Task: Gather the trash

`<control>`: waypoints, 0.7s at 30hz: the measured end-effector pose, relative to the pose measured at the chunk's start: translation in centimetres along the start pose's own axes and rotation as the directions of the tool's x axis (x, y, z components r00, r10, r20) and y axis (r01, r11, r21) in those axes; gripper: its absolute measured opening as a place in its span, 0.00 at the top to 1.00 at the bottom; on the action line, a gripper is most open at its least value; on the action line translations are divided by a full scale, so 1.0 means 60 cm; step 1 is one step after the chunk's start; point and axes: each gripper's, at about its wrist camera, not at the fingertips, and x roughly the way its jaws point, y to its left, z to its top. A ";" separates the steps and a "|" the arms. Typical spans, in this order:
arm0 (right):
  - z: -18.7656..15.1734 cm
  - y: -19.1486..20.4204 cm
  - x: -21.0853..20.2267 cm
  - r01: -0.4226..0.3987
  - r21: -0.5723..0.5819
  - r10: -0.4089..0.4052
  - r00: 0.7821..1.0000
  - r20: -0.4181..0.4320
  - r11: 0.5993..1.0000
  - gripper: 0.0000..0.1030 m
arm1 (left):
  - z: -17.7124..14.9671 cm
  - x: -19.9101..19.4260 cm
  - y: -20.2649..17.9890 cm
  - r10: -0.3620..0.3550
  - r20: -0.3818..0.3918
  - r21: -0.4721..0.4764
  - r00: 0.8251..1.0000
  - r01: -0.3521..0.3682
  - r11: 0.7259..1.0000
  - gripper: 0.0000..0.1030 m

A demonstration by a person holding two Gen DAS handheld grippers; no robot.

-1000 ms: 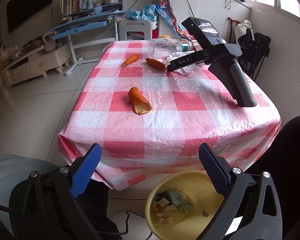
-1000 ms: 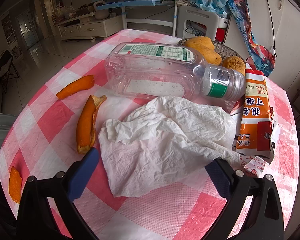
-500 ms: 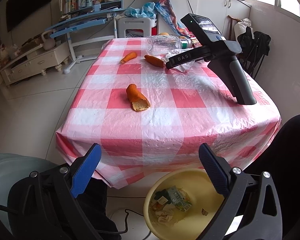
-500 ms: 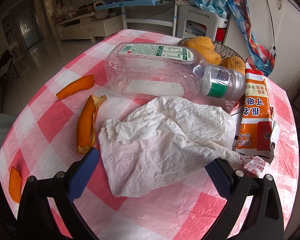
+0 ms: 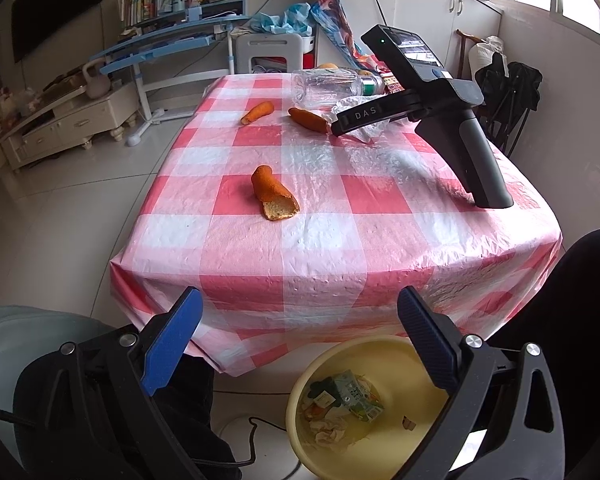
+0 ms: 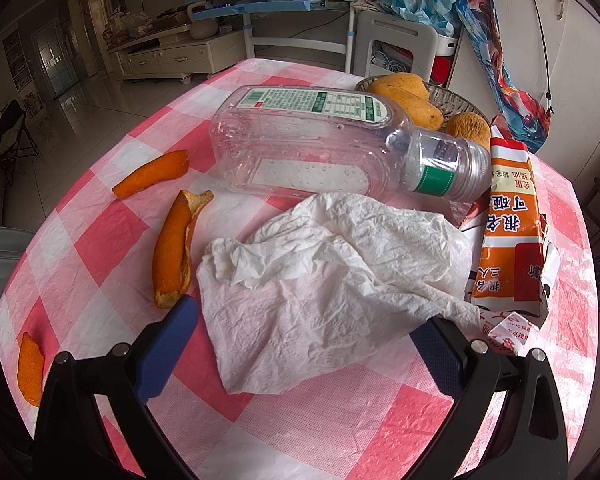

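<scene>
Item: crumpled white paper tissue [image 6: 328, 276]. It lies on the red-and-white checked plastic tablecloth [image 6: 340, 432], just in front of your right gripper [image 6: 308, 344]. The jaws stand wide and empty, the near edge of the tissue between the blue fingertips [image 6: 168, 348], so this looks like your next pick.

Adjacent trash: clear empty plastic bottle with green label [image 6: 320, 144] on its side, touching the tissue's far edge; torn orange-and-white paper carton [image 6: 508, 232] to the right; curled orange peel strips [image 6: 172, 248], three in the right wrist view, spread out leftward.

Not trash, likely: wire basket of yellow-brown fruit [image 6: 456, 100] behind the bottle.

Receptacle: round pale-yellow plastic basin [image 5: 300, 392] on the floor below the table's near edge. Contents: a crushed green carton, paper scraps, peel bits.

Your left gripper [image 5: 296, 344] hangs over the basin, jaws wide and empty, probably parked there for the drop point.
</scene>
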 end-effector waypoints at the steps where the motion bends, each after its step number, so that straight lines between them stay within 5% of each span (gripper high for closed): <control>1: 0.000 0.000 0.000 0.000 0.000 0.000 1.000 0.000 1.000 0.06 | 0.000 0.001 0.000 0.000 -0.001 -0.001 1.000 0.000 1.000 0.08; 21: 0.000 0.000 -0.001 0.001 0.000 -0.001 1.000 0.001 1.000 0.06 | -0.002 0.002 0.000 0.009 -0.005 0.012 1.000 -0.009 1.000 0.08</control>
